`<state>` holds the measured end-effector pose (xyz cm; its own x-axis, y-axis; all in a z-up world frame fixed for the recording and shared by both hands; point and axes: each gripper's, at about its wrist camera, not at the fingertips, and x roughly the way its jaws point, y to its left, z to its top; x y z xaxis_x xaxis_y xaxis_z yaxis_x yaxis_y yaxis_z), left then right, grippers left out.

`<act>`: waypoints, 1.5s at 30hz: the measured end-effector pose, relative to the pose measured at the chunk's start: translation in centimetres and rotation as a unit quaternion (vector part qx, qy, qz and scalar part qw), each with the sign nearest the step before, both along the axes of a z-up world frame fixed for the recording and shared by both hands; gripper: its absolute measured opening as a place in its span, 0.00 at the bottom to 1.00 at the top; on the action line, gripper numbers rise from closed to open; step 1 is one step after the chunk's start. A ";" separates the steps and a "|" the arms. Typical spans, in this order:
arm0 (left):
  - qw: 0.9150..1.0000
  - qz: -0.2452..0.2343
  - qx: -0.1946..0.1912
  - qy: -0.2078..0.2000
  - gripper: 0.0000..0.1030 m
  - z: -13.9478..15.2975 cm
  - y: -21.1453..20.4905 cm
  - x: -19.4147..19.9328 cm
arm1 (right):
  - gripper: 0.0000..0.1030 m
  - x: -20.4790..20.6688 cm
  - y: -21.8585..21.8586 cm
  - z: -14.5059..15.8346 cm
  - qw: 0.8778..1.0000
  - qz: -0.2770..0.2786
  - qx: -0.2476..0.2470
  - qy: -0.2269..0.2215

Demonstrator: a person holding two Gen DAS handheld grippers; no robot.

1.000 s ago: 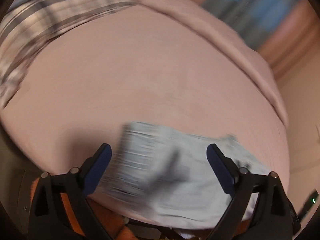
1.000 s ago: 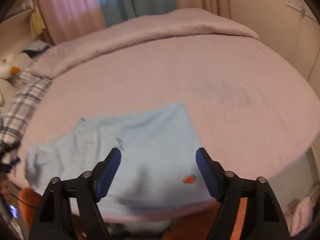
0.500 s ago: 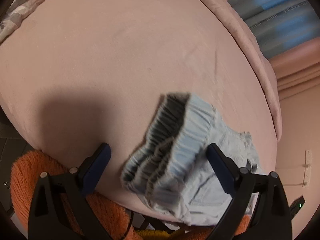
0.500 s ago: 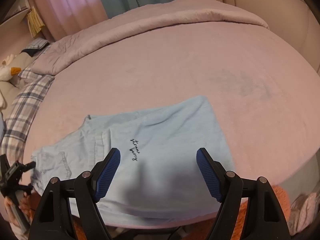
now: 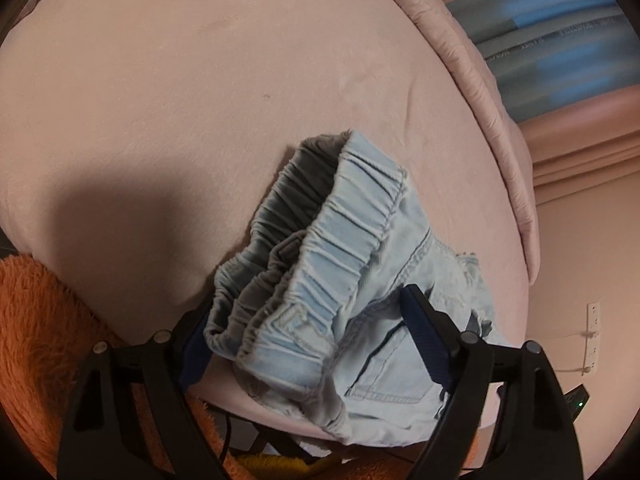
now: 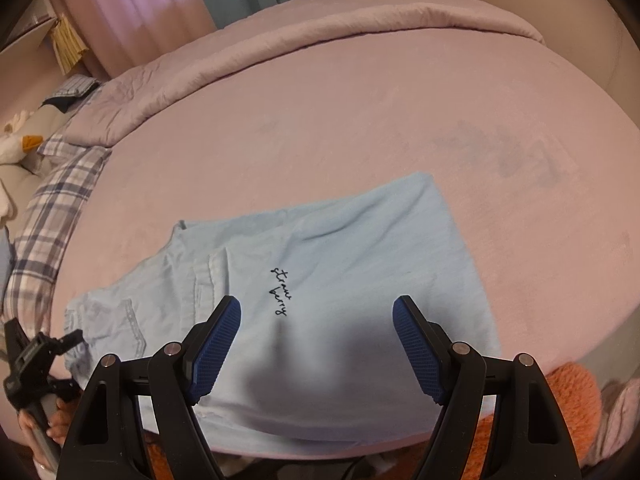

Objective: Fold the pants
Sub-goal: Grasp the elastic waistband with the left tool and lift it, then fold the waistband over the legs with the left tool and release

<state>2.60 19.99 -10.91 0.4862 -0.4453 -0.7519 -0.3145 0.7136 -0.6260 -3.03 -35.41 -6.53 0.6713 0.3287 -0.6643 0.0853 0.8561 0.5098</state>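
Right wrist view: on the pink bed [image 6: 360, 100], pale blue pants [image 6: 340, 264] lie flat near its front edge. The right gripper [image 6: 316, 344] hovers wide open and empty. The left gripper [image 5: 304, 344] is closing around the bunched waistband [image 5: 320, 240]; catching one layer could drag it crooked.

One pants [image 6: 340, 280], two hand-held grippers [image 6: 316, 344].
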 end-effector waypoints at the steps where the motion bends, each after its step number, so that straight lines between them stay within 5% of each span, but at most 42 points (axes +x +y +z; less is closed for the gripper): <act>1: 1.000 0.001 0.005 -0.003 0.81 0.1 -0.2 0.0 | 0.76 0.0 0.0 -0.1 1.000 -0.001 0.003 0.001; 11: 0.999 0.002 0.031 -0.037 0.47 2.0 -1.7 0.1 | 0.76 -0.4 -0.3 -0.5 1.000 -0.001 0.016 0.005; 19: 0.989 -0.049 0.037 -0.136 0.44 8.6 -4.6 -0.6 | 0.76 -1.2 -1.4 -1.0 0.999 -0.023 0.024 0.013; 25: 0.972 -0.116 0.096 -0.182 0.44 11.0 -9.3 -0.9 | 0.76 -1.5 -1.4 -1.0 0.999 -0.030 0.033 0.009; 30: 0.965 -0.190 0.053 -0.174 0.44 10.1 -13.3 -0.6 | 0.76 -1.7 -1.6 -1.2 0.999 -0.032 0.038 0.008; 35: 0.955 -0.237 0.063 -0.165 0.44 8.6 -17.3 -0.3 | 0.76 -1.9 -2.2 -1.6 0.998 -0.040 0.043 0.013; 45: 0.950 -0.288 0.043 -0.116 0.43 4.9 -21.7 1.7 | 0.76 -2.7 -3.1 -2.4 0.997 -0.055 0.057 0.027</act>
<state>4.30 -1.75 -6.03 0.3382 -0.6294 -0.6997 0.2830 0.7771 -0.5622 -5.76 -38.54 -8.95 0.6723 0.3292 -0.6630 0.2058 0.7772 0.5946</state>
